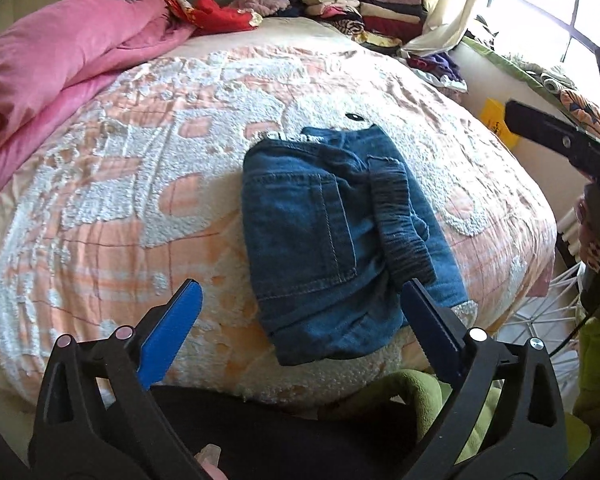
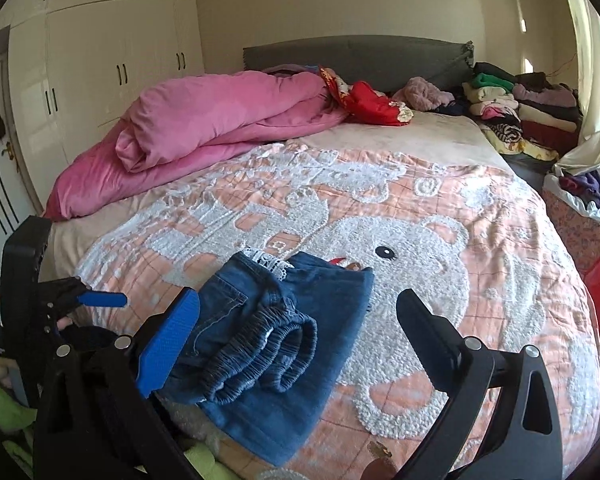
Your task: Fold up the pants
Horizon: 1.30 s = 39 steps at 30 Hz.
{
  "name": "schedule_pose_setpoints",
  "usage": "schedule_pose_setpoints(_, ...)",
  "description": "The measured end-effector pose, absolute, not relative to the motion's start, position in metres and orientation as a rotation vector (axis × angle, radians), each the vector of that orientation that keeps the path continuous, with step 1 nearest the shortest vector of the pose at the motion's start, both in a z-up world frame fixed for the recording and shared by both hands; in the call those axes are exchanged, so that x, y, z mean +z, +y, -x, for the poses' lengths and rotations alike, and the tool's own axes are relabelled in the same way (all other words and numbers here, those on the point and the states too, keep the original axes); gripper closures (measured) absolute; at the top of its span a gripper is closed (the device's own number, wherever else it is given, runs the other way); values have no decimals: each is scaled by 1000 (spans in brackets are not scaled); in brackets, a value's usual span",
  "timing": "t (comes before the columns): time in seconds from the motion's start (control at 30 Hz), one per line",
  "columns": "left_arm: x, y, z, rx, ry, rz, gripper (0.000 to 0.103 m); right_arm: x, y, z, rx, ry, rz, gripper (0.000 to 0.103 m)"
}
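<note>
Pants: one pair of blue denim pants [image 1: 340,236], folded into a compact bundle, lying on the bed's blanket [image 1: 120,184] near its front edge; the elastic waistband [image 2: 260,352] faces up, and a strip of white lace [image 2: 270,261] peeks out at the far end.
Back pocket: one stitched pocket [image 1: 320,224] shows on the top layer in the left wrist view.
Left gripper: left gripper [image 1: 300,320] is spread wide and holds nothing; its right fingertip sits over the near corner of the pants, though contact cannot be judged.
Right gripper: right gripper [image 2: 298,320] is likewise spread wide and empty, hanging above the bundle; its left blue pad overlaps the denim's edge in the view.
Blanket: one peach and white blanket with a tufted bear figure [image 2: 400,280].
Quilt: one pink quilt [image 2: 204,128] rolled along the far left of the bed.
Clothes stacks: folded garments [image 2: 516,108] piled by the headboard [image 2: 360,56]; number too dense to count.
Wardrobe: one white wardrobe [image 2: 100,48].
Writing: no label can be read.
</note>
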<state>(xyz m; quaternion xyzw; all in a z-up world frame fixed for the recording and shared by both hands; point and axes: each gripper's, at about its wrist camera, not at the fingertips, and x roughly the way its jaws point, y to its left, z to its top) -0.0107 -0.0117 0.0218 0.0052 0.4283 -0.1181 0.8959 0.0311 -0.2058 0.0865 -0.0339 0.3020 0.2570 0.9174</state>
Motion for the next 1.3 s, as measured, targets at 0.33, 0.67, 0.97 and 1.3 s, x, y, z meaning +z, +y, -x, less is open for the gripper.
schedule_pose_setpoints(0.33,25,3,-3,-195,873,48,10,67,-221,-32,490,679,47,5)
schedule_pose_setpoints(0.67,-1,-6,-33,-183,927,49,10,17,-222,-56,462,831,12,5)
schedule_pose_setpoints(0.97,-24,-8,-63,-186,964,79,10,-22,-220,-79,495,945,-71,5)
schedule_pose_setpoints(1.3,-40,-19,-75,-219,978,83,10,-38,-203,-89,581,969,-69,23)
